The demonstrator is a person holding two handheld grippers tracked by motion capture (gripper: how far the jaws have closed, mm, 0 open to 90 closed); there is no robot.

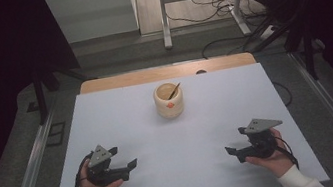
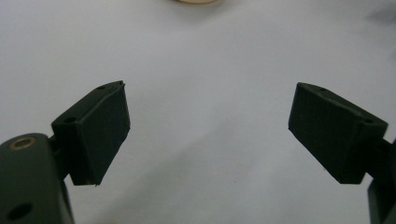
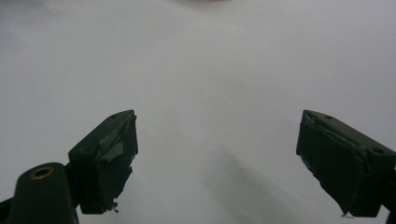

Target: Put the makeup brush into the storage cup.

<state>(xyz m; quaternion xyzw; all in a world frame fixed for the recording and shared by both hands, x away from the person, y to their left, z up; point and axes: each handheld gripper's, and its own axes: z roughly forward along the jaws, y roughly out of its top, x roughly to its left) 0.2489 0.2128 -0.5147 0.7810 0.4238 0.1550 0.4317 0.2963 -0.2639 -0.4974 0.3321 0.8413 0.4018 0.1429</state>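
Both hands sit nearest me at the front edge of the table (image 1: pixel 125 130), one gripper each. Left gripper (image 1: pixel 132 164) rests low on the white sheet, jaws spread wide, nothing between them; left gripper view confirms the gap (image 2: pixel 208 135). Right gripper (image 1: pixel 230 151) mirrors it, jaws likewise wide apart and empty (image 3: pixel 217 161).

Cream cup (image 1: pixel 169 100) stands upright near the far middle of the table, well apart from both grippers, with a thin brown stick (image 1: pixel 174 91) leaning inside it. I judge the cup rigid, probably ceramic or wood, moderately light, smooth and a bit slippery, breakable if tipped. I'd grip across the wall near the rim, or squeeze the body at mid height. Stick looks light and stiff; pinch its upper end.

High view gives me the whole layout and the stick. Left gripper view catches just a sliver of the cup's base at its top edge (image 2: pixel 195 1), no stick.
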